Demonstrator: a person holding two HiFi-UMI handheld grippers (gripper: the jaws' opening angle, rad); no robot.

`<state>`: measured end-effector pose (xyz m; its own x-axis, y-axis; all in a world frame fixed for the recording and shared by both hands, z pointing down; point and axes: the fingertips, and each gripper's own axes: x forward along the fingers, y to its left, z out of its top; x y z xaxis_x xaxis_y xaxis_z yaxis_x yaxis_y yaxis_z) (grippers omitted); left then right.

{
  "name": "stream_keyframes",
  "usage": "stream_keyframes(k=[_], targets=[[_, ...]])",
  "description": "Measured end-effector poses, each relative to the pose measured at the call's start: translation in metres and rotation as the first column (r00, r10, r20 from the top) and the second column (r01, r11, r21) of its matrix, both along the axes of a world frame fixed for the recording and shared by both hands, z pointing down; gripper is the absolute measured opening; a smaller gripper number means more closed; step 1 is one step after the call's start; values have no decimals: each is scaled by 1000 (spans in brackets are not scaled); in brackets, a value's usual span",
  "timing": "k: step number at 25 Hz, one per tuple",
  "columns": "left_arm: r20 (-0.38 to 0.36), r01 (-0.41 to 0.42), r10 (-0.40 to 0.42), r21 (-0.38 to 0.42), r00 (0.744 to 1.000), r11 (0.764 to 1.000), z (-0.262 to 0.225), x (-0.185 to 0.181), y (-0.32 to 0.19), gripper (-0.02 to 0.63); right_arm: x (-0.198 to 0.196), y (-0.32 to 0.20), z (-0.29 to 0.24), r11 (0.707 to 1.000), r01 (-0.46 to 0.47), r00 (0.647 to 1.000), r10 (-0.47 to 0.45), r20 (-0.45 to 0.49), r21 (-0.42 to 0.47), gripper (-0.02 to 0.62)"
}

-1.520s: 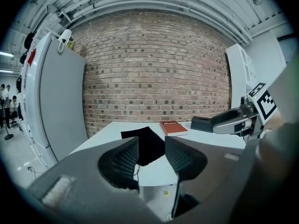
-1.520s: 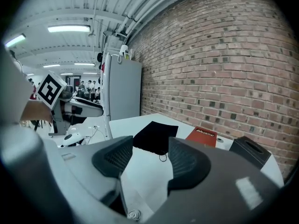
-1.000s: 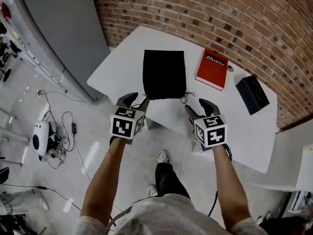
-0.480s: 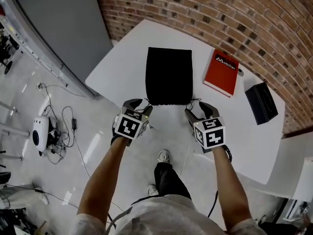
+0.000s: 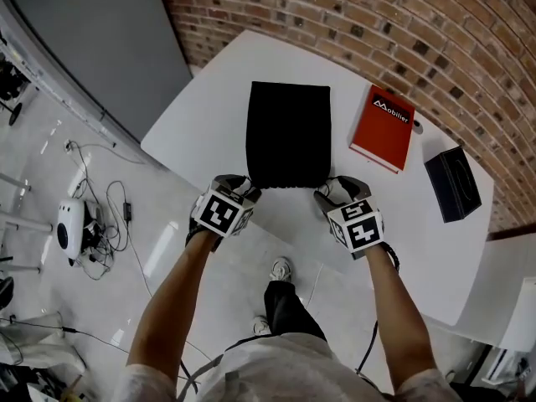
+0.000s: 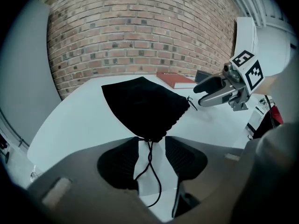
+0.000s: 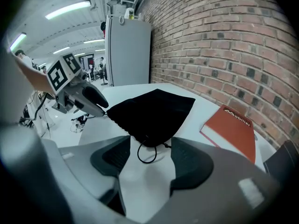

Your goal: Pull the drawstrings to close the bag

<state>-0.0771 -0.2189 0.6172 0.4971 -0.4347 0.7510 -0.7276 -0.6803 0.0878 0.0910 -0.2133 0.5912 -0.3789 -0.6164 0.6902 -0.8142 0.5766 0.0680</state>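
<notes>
In the head view the left gripper and right gripper cover the black bag's near corners. The black box is cropped by the right gripper view's edge. An item beside the red book is too small to identify.

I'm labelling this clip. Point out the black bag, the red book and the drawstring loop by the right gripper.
black bag [image 5: 288,132], head view, middle of its cloth
red book [image 5: 383,129], head view, middle of its cover
drawstring loop [image 7: 145,162], right gripper view, its bottom curve

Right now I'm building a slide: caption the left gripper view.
Open left gripper straddles the drawstring of the black bag; open right gripper hovers near its other corner.
</notes>
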Motion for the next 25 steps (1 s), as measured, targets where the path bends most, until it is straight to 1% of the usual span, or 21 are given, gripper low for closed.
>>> stream_keyframes(k=[4, 9, 14, 19, 22, 25], targets=[[11, -16, 16, -43, 1000, 999, 6, 2, 2, 184, -4, -5, 11, 997, 68, 997, -70, -34, -38, 284], [41, -13, 16, -75, 999, 997, 11, 0, -2, 184, -10, -14, 19, 989, 134, 989, -137, -52, -57, 304], [70, -29, 37, -105, 997, 994, 16, 1, -2, 184, -10, -19, 25, 982, 167, 984, -172, -52, -88, 322], [82, -25, 36, -135, 996, 991, 21, 0, -1, 184, -6, -17, 32, 975, 180, 980, -189, -59, -128, 322], [103, -20, 36, -147, 994, 989, 21, -3, -2, 186, -4, -13, 38, 969, 188, 977, -201, -72, -157, 314], [99, 0, 14, -145, 995, 989, 20, -4, -2, 186, -4, -12, 40, 967, 189, 978, -202, -57, -170, 293]])
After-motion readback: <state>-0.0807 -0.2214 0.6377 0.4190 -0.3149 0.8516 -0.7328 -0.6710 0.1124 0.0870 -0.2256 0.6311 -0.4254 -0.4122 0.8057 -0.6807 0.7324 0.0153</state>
